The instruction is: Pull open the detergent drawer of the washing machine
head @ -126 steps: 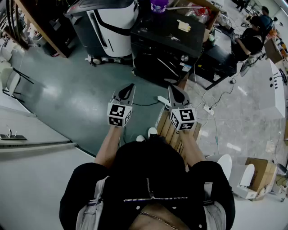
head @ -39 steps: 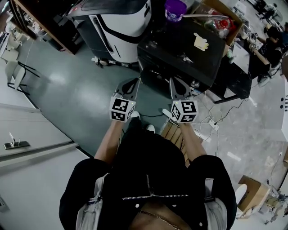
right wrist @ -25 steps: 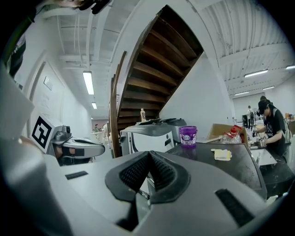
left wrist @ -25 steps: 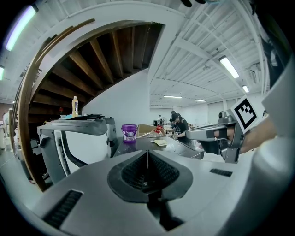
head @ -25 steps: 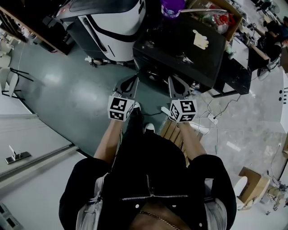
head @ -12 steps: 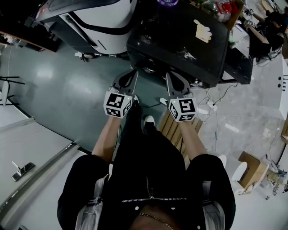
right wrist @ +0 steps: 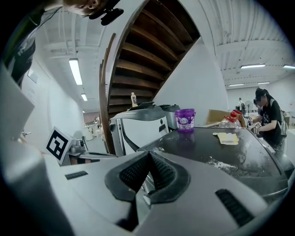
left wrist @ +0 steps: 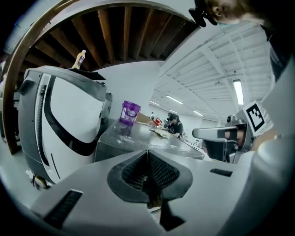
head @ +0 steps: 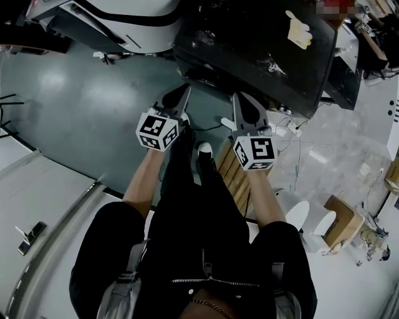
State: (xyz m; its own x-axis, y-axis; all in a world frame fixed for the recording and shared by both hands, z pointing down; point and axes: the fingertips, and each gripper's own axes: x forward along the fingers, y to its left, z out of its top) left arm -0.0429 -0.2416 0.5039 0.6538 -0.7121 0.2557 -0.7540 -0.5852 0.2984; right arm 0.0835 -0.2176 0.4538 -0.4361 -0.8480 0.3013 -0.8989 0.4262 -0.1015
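Observation:
The washing machine (head: 255, 43) is a dark-topped box straight ahead, also in the left gripper view (left wrist: 138, 143) and the right gripper view (right wrist: 221, 152). Its front face is in shadow and I cannot make out the detergent drawer. My left gripper (head: 185, 88) is shut with nothing in it, its tip just short of the machine's near left corner. My right gripper (head: 240, 98) is also shut and empty, pointing at the machine's front edge. In each gripper view the pads (left wrist: 147, 154) (right wrist: 148, 156) meet. A purple tub (left wrist: 130, 112) (right wrist: 185, 120) stands on the machine's top.
A white and black machine (head: 124, 19) stands left of the washer. A wooden pallet (head: 234, 180) lies under my right arm, with a power strip and cables (head: 287, 128) beside it. A yellow cloth (head: 299, 37) lies on the washer's top. A wooden staircase (right wrist: 138, 60) rises behind.
Both grippers have moved forward and down towards the washer's front, the left one rolling a little. The washer now sits closer and higher in the head view. Both stay shut.

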